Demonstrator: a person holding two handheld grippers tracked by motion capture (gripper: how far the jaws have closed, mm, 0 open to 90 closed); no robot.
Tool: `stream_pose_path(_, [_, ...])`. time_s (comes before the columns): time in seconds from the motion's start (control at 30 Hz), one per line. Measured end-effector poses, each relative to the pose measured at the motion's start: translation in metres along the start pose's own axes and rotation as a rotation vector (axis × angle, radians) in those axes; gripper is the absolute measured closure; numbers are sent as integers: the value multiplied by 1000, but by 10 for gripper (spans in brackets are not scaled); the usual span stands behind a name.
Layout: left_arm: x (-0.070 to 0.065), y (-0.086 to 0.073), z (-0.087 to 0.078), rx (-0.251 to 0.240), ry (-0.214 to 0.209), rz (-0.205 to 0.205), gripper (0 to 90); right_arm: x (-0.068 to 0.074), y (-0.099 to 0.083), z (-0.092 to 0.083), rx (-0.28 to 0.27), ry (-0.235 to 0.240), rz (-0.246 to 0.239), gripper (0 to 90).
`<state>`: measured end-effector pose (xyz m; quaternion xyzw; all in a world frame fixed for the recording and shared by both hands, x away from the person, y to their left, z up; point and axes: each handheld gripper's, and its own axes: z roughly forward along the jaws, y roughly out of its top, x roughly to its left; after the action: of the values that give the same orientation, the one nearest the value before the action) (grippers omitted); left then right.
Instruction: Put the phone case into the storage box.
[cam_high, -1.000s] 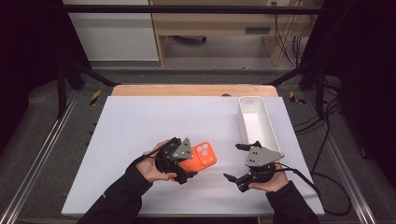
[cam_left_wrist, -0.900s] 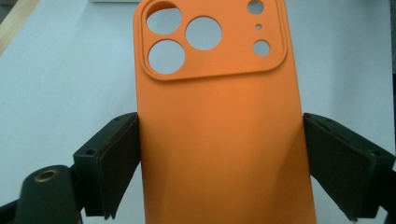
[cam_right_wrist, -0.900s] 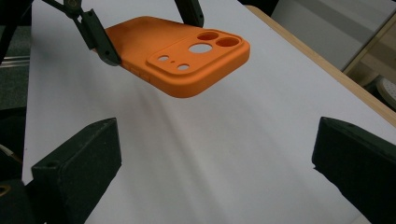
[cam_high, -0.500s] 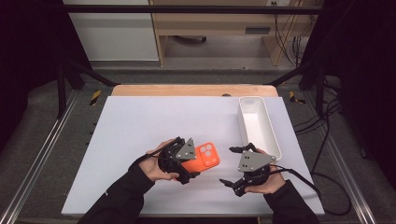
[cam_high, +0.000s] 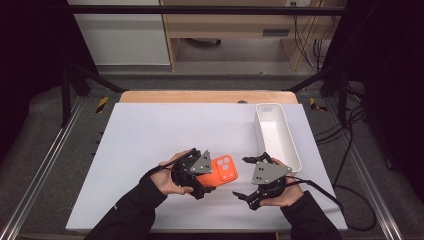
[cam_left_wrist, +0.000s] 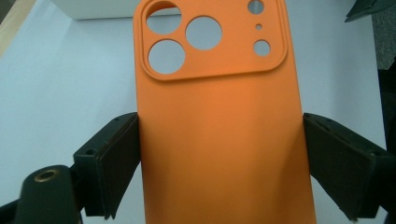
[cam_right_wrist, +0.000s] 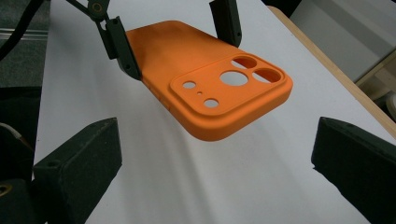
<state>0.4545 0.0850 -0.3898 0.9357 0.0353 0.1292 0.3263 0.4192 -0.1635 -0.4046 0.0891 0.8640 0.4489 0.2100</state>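
Crosswise, the orange phone case (cam_high: 223, 171) points its camera end rightward — left tongs (cam_high: 207, 176) pinching it, right tongs (cam_high: 246, 179) spread.

From my remote station I can read no lettering, brand mark, number or sign anywhere: the smooth orange silicone phone case (cam_left_wrist: 219, 130) carries no logo, and the white rectangular plastic tray (cam_high: 292, 150) beside it is equally unmarked.

Lower centre of the high view, the left gripper (cam_high: 212, 176) is clamping with jaws nearly closed, while the right gripper (cam_high: 246, 179) is gaping wide, facing left.
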Motion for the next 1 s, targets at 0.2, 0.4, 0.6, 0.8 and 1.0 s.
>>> stream_pose_path(0.2, [-3, 3, 1, -1, -17, 19, 134, -1, -1, 1, 7, 8, -8, 20])
stream_pose_path(0.4, [-6, 5, 2, 4, -27, 35, 134, -2, -1, 3, 14, 25, -17, 20])
stream_pose_path(0.6, [-8, 6, 2, 5, -39, 44, 134, -3, -2, 4, 15, 47, -21, 21])
stream_pose_path(0.8, [-10, 8, 2, 2, -47, 54, 135, -5, -3, 7, 12, 67, -20, 23])
stream_pose_path(1.0, [-12, 10, 3, 0, -61, 61, 134, -4, -3, 8, 2, 89, -27, 24])
